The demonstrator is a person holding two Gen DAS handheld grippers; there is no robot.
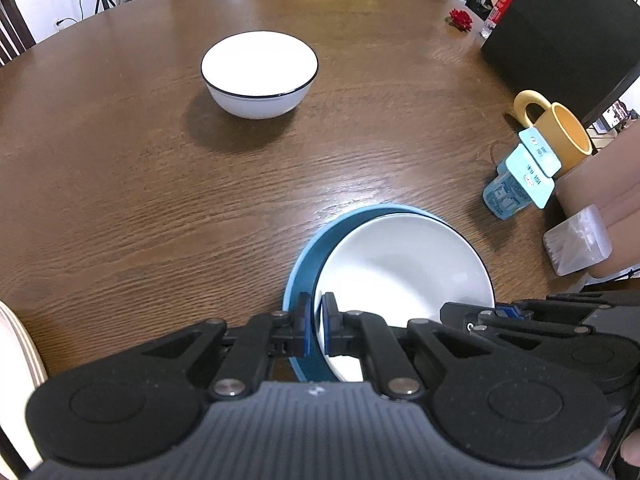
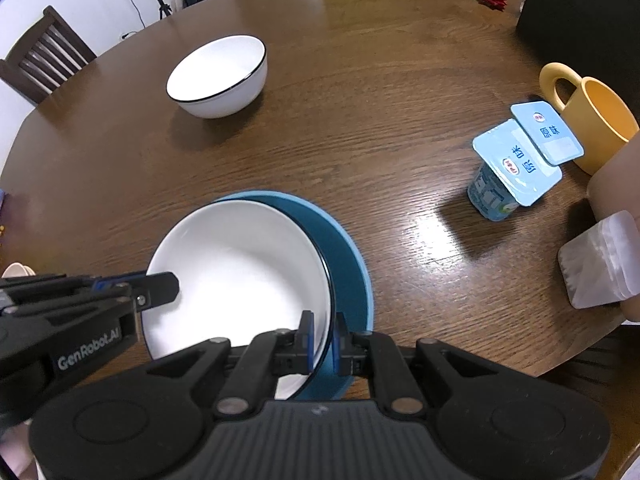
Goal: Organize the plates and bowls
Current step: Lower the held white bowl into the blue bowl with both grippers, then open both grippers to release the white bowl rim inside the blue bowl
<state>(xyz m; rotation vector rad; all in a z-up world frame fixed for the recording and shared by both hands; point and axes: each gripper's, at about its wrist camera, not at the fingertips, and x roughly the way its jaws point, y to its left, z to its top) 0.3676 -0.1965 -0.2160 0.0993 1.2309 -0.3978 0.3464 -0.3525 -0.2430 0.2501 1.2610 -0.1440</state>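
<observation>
A white bowl sits off-centre inside a blue plate near the table's front edge; both also show in the right wrist view, bowl, plate. My left gripper is shut on the bowl's left rim, one finger inside and one outside. My right gripper is shut on the bowl's right rim. A second white bowl with a dark rim stands alone farther back on the table and also shows in the right wrist view.
Two stacked light blue yogurt cups, a yellow mug and a clear plastic box stand at the right. A black box is at the back right. A pale plate edge is at the left.
</observation>
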